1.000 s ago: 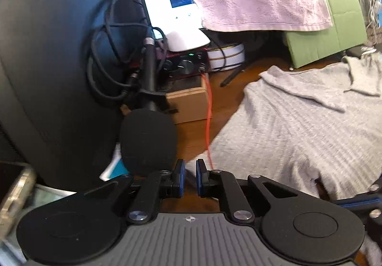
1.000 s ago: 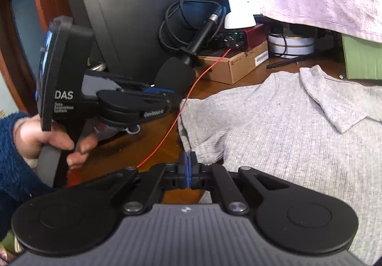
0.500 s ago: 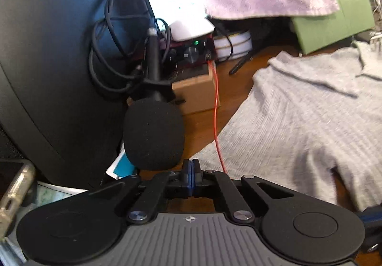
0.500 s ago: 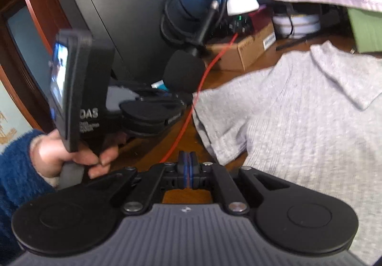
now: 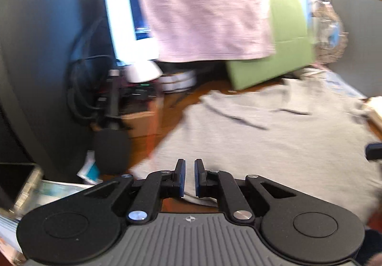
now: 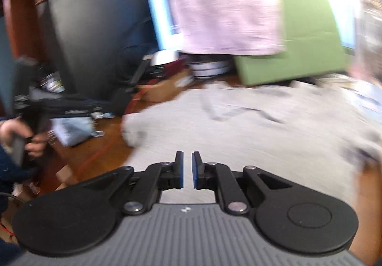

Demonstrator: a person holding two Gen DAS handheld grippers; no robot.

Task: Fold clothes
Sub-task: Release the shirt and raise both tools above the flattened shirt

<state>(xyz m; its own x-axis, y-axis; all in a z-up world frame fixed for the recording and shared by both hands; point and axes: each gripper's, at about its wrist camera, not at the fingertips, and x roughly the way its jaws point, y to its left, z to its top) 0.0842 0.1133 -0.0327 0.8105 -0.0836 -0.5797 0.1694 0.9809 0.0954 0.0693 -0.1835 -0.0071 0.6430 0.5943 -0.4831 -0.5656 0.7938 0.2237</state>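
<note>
Shirt: grey shirt [image 5: 274, 146] lies spread flat on the wooden bench [image 6: 95, 153], collar toward the back edge.
Left gripper [image 5: 188, 177]: above the shirt's near hem, jaws opening, a narrow gap, nothing between them.
Right gripper [image 6: 188, 169]: over the shirt, jaws opening, empty.
Behind: pink towel [image 5: 203, 8] draped over a monitor [image 5: 124, 22]; microphone [image 5: 112, 149] at the left edge.

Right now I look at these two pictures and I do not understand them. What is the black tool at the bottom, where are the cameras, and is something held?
There is no robot. A person holds a hand tool in each hand, with a camera looking along its two fingers. One picture shows the left gripper, the other the right gripper. Both have a small gap between the fingers, opening, with nothing in it. A grey shirt lies spread on the wooden desk. In the right view, the person's hand holds the other tool.
</note>
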